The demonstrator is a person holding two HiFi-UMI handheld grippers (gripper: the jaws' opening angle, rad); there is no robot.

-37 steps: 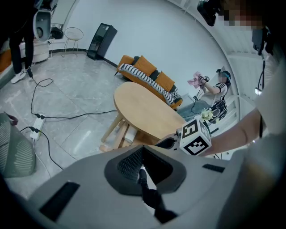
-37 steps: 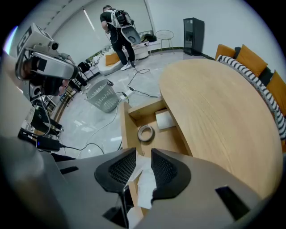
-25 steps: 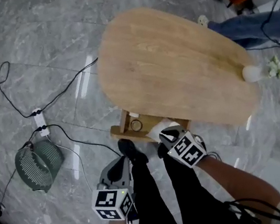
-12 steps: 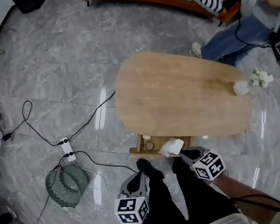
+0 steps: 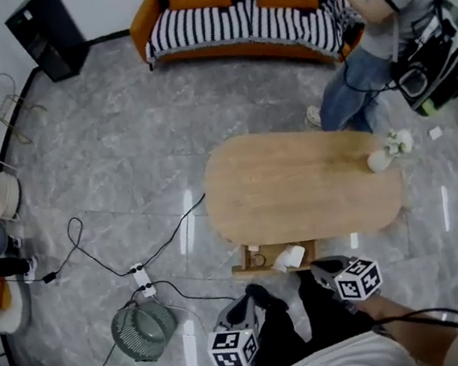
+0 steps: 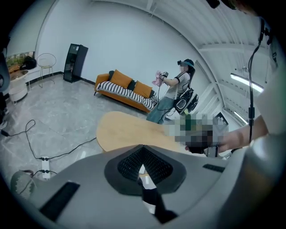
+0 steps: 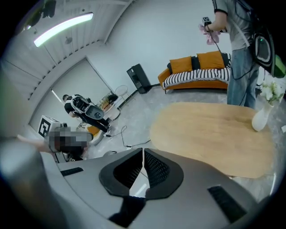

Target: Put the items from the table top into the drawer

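- Grey marble floor bears an oval table [image 5: 299, 183]; only a vase [image 5: 378, 160] stands on its top, at the right end.
- Drawer [image 5: 251, 263] open under the near edge, white item [image 5: 290, 257] inside.
- Left gripper [image 5: 251, 303] and right gripper [image 5: 317, 269]: jaws pressed together, empty. The right one is nearer the vase.

Drawer [image 5: 241, 266] under table [image 5: 299, 183] near edge; vase [image 5: 379, 161] on table right end.

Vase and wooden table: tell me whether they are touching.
Touching. The right gripper view shows the white vase standing upright with its base on the wooden table near the right end, with no gap under it. The head view agrees.
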